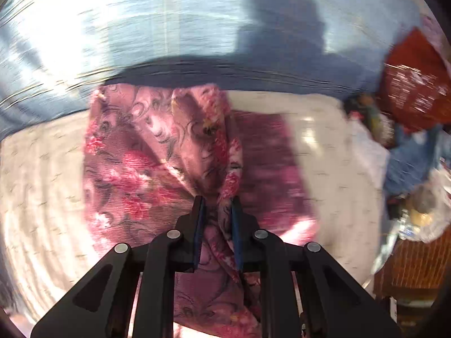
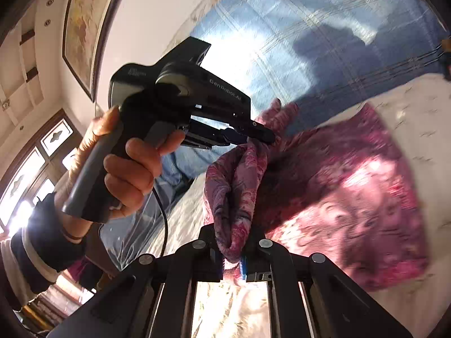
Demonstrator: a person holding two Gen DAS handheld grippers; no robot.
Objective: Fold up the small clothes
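My left fingers (image 1: 217,205) are pinched narrow on a bunched edge of the pink floral cloth (image 1: 135,152), and my right fingers (image 2: 232,242) are clamped the same way on another gathered part of that one garment, a fold of it rolling over between them. From the right wrist view I can see my left hand (image 2: 124,166) wrapped round the handle of the left gripper (image 2: 262,135), whose tips bite the fabric just above my right pair. I judge I am holding two points of one edge close together and raised, so the cloth can be carried over itself for a fold; the rest of it trails down and lies spread on the cream bedsheet (image 1: 42,174), partly in shadow, so the fold is not yet laid.

Counting: one pink cloth in work, two grippers on it. Beyond the sheet lies one blue plaid blanket (image 1: 169,28). At the right edge of the left view sits a heap of other things, a red patterned piece (image 1: 414,84) and a blue garment (image 1: 408,166) among them; blur keeps me from counting that pile
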